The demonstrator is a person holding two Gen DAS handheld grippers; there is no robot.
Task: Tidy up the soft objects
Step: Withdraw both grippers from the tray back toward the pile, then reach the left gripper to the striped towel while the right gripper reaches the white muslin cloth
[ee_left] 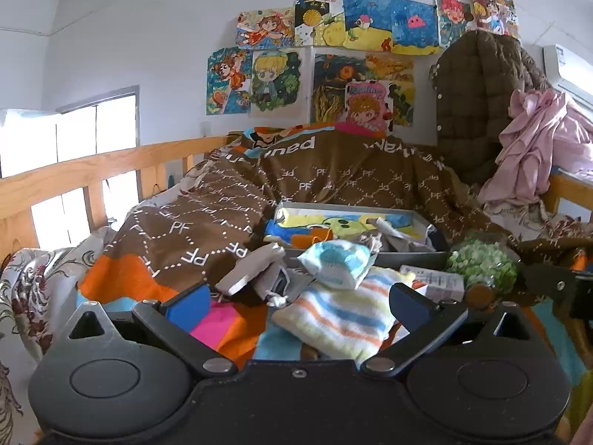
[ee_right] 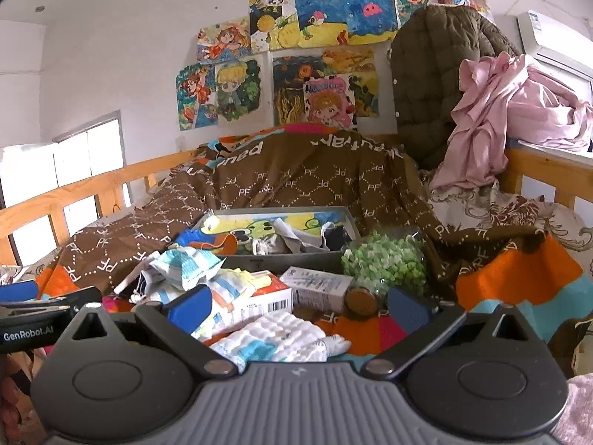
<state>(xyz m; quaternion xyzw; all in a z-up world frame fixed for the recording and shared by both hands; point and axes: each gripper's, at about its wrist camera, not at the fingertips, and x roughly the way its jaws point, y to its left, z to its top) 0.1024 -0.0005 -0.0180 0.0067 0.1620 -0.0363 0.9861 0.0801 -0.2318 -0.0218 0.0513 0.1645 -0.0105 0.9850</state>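
Striped towel (ee_left: 333,319) lies between my left hand-held gripper (ee_left: 296,302), jaws apart; right hand-held gripper (ee_right: 296,306) gapes empty too. Next: clamp, carry to grey bin (ee_left: 407,257).

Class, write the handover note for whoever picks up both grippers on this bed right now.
Left gripper: open, empty, over the striped towel.
Right gripper: open, empty, over the white folded cloth.
Grey tray on the brown blanket already holds a cartoon-print cloth and some grey fabric.
Still loose in front of it: both cloths, a blue-and-white soft pack, small boxes and a green bag.
Left: move the remaining soft items into the tray.
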